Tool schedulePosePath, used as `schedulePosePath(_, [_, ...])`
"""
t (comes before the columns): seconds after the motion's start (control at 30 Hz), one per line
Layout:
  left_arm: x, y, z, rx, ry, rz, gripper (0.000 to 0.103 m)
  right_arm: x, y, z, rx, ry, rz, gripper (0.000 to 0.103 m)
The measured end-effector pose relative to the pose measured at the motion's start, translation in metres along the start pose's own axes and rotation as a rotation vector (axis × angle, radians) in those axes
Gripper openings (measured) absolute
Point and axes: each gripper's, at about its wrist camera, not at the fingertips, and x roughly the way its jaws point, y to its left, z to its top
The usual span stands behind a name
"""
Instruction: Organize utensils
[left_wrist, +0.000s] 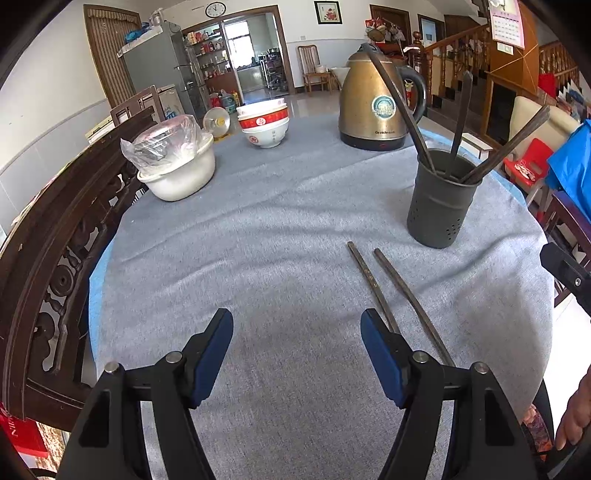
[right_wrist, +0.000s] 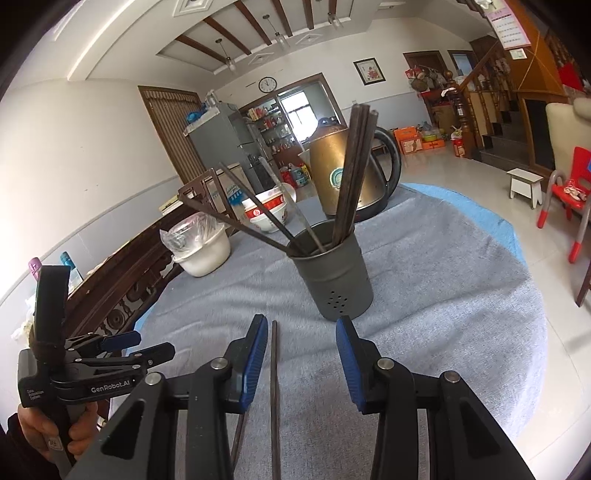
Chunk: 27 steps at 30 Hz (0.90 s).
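A dark grey perforated utensil holder (left_wrist: 441, 201) stands on the grey tablecloth at the right, with several dark chopsticks (left_wrist: 399, 107) leaning in it; it also shows in the right wrist view (right_wrist: 334, 275). Two loose dark chopsticks (left_wrist: 400, 295) lie on the cloth in front of the holder. My left gripper (left_wrist: 297, 345) is open and empty, its right finger over one chopstick's near end. My right gripper (right_wrist: 301, 356) is open above the cloth; one loose chopstick (right_wrist: 274, 387) lies between its fingers, close to the left one. The left gripper shows at the left of the right wrist view (right_wrist: 138, 343).
A brass electric kettle (left_wrist: 373, 107) stands behind the holder. Stacked red-and-white bowls (left_wrist: 264, 123) and a white bowl with a plastic-wrapped glass bowl (left_wrist: 177, 162) sit at the back left. A carved wooden chair back (left_wrist: 55, 258) borders the table's left edge.
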Motion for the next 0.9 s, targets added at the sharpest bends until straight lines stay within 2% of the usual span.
schedulePosePath(0.33, [0.008, -0.013, -0.007, 0.041, 0.019, -0.029, 0.072, 0.009, 0.001, -0.001, 0.009, 0.025, -0.022, 0.042])
schedulePosePath(0.9, [0.020, -0.010, -0.004, 0.026, 0.041, -0.042, 0.072, 0.026, 0.003, -0.005, 0.001, 0.075, -0.030, 0.042])
